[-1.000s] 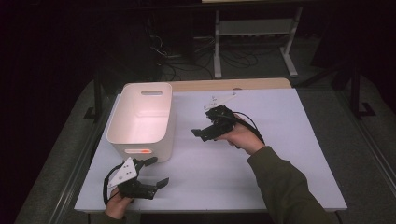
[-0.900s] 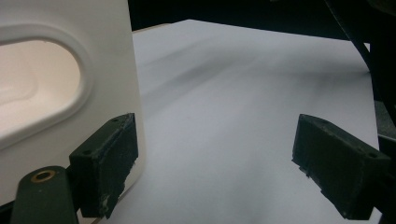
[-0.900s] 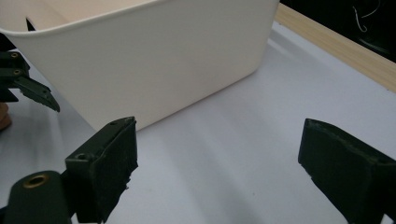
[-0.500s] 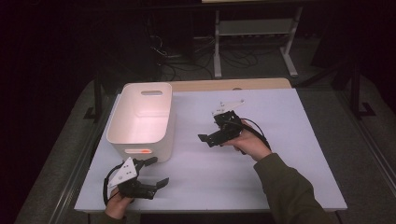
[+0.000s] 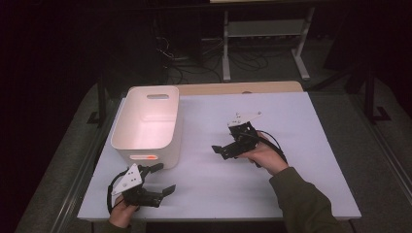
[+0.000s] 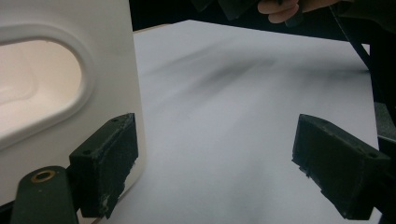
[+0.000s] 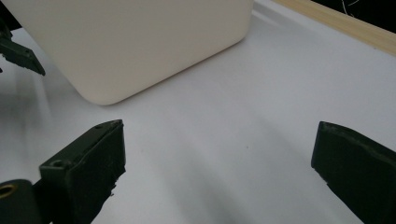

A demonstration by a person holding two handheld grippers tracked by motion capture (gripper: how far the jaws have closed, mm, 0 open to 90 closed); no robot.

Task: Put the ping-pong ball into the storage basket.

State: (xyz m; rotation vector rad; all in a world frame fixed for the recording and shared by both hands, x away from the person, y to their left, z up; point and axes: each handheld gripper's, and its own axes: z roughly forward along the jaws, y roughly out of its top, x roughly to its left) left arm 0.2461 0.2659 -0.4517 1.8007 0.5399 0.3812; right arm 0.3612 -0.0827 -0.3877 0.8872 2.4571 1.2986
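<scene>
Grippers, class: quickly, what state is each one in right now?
Left gripper: open, holding nothing, beside the white bin.
Right gripper: open, just been opening, nothing between its fingers.

1. Looks like a lab or test room, dimly lit.
2. White desk (image 5: pixel 301 126) on a metal frame.
3. Loose cables (image 5: pixel 194 53) on the floor.
4. Metal rack (image 5: pixel 265 29) behind.

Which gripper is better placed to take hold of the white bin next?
Left, probably. The left gripper is open right beside the bin, near its handle hole; the right gripper, also open, sits farther off.
</scene>
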